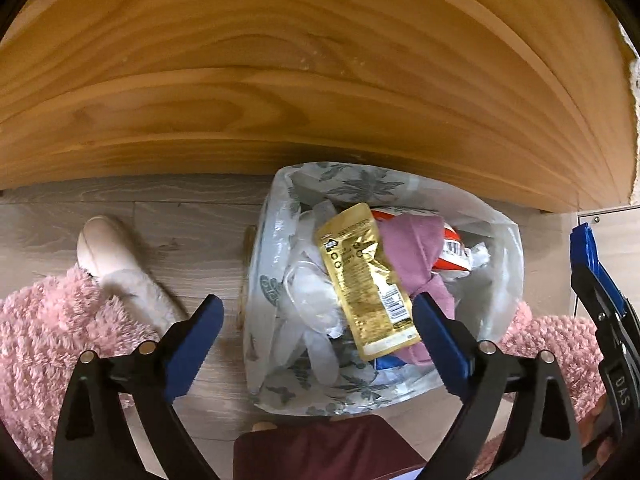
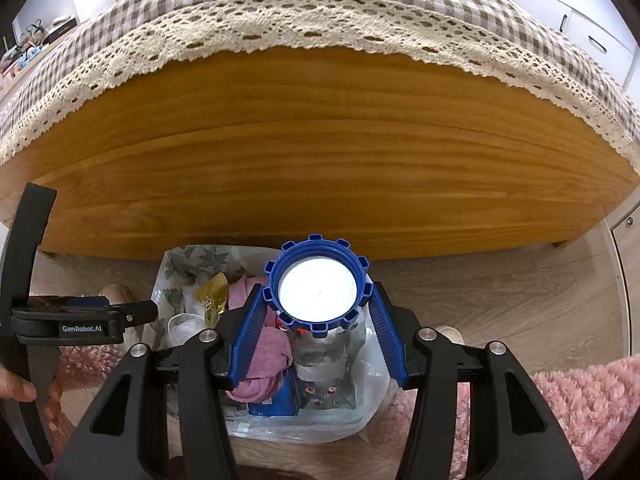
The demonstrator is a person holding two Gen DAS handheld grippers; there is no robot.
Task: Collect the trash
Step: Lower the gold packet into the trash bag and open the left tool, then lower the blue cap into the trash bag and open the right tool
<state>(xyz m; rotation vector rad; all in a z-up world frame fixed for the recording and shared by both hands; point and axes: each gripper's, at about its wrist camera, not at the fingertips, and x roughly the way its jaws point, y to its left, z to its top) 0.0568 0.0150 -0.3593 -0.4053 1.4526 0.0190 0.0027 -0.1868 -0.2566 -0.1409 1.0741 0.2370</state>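
Observation:
A clear trash bag [image 1: 276, 248] with a grey leaf print stands open on the floor against the wooden table. On top of the trash in it lie a gold packet [image 1: 364, 276], a pink cloth [image 1: 412, 248] and a red and white wrapper [image 1: 456, 248]. My left gripper [image 1: 318, 304] hangs open just above the bag, its pads apart from the packet. My right gripper [image 2: 316, 292] is shut on a clear plastic bottle [image 2: 324, 356] with a blue cap [image 2: 318, 286], held upright over the bag [image 2: 180, 264].
The wooden table side [image 1: 280, 80] rises right behind the bag, with a checked, lace-edged cloth [image 2: 320, 12] on top. A pink fluffy rug [image 1: 48, 332] lies on both sides, a pale slipper [image 1: 108, 252] to the left. White cabinets [image 2: 580, 20] stand far right.

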